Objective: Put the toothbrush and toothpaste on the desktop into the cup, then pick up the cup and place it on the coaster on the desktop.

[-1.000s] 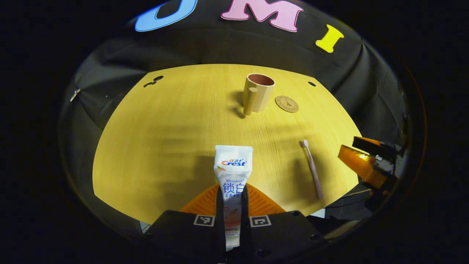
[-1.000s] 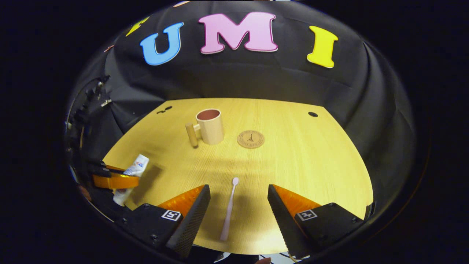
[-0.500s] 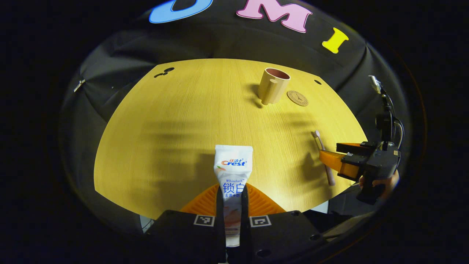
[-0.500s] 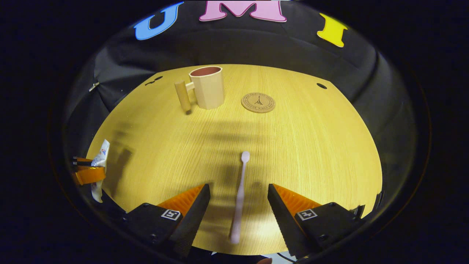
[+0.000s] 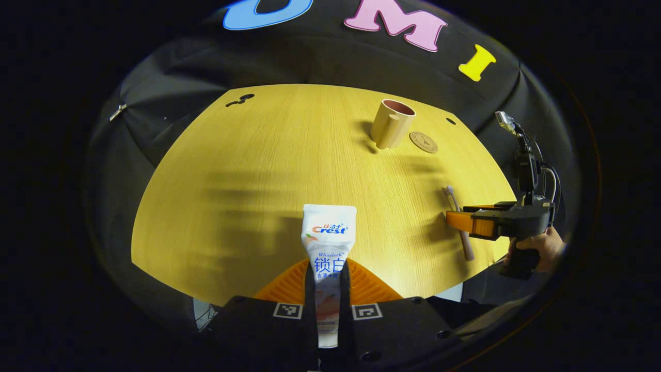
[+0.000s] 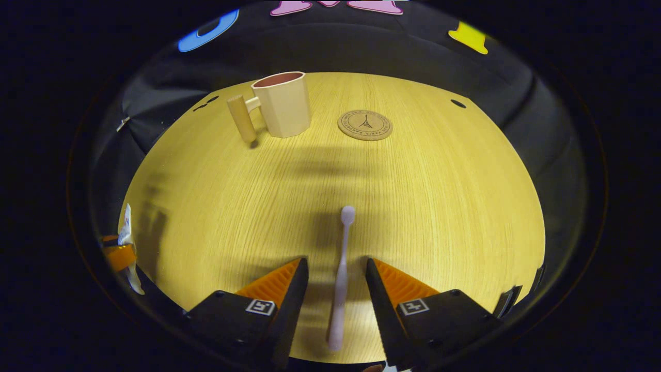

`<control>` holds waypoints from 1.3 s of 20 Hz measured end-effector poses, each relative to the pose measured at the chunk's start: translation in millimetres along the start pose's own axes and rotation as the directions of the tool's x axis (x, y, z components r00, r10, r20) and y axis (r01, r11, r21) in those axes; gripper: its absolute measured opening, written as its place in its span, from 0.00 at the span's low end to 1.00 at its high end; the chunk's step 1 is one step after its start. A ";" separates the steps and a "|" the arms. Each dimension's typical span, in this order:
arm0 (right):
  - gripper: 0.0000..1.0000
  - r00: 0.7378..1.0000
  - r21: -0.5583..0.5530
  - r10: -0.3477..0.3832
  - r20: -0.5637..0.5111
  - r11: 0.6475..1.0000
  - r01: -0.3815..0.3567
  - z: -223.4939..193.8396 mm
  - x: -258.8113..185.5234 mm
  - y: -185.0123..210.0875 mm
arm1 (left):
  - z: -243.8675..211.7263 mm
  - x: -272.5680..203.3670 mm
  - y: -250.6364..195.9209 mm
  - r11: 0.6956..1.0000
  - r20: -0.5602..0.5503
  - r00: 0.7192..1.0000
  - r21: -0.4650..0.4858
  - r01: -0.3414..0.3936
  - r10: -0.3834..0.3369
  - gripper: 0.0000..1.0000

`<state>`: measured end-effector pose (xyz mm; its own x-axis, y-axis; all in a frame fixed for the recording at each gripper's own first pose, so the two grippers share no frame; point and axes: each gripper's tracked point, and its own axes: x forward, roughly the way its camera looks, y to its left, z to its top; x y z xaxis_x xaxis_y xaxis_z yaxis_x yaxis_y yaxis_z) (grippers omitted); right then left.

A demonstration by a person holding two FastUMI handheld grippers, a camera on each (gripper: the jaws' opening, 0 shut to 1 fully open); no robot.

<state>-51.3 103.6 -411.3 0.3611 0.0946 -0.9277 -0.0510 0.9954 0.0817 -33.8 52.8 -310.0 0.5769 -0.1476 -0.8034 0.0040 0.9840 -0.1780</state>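
Left gripper (image 5: 326,289) is clamped on the toothpaste (image 5: 327,248), both fingers pressing the tube's lower part, crimped end pointing forward, held above the near edge of the table (image 5: 248,170). Same tube shows small at the far left of the right gripper view (image 6: 125,243).

Right gripper (image 6: 336,289) is down at the table with jaws apart, one finger on each side of the toothbrush (image 6: 341,274). There's a gap on both sides, so not gripping yet. Toothbrush lies flat on the table, head pointing away toward the far side. In the left gripper view the right gripper (image 5: 467,223) sits over the toothbrush (image 5: 458,222), a hand (image 5: 537,248) on its grip; whether it touches is hard to tell from there.

Cup (image 6: 281,103) stands upright at the far side, handle to its left, nothing visible inside. Coaster (image 6: 365,125) lies just beside it on the right, not touching, bare.
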 end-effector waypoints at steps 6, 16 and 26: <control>0.12 0.999 0.089 -0.035 -0.036 0.995 0.038 2.1 2.3 -3.5 | 2.3 -4.0 0.5 1.000 0.027 1.000 -0.012 0.008 -0.008 0.20; 0.05 0.997 0.176 0.023 0.080 0.984 -0.037 14.8 -13.2 -8.0 | 5.2 -3.1 0.2 0.999 0.092 0.996 -0.051 0.009 -0.004 0.20; 0.05 0.881 0.161 0.206 0.426 0.941 -0.298 90.2 -89.3 -3.0 | 89.4 -10.8 -32.0 0.997 0.272 0.960 -0.028 0.070 -0.059 0.20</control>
<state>0.6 93.7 -295.8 0.7044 0.2957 -0.6453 -0.0054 0.9113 0.4116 32.9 31.7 -244.9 0.7760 -0.1733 -0.6064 0.0216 0.9683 -0.2490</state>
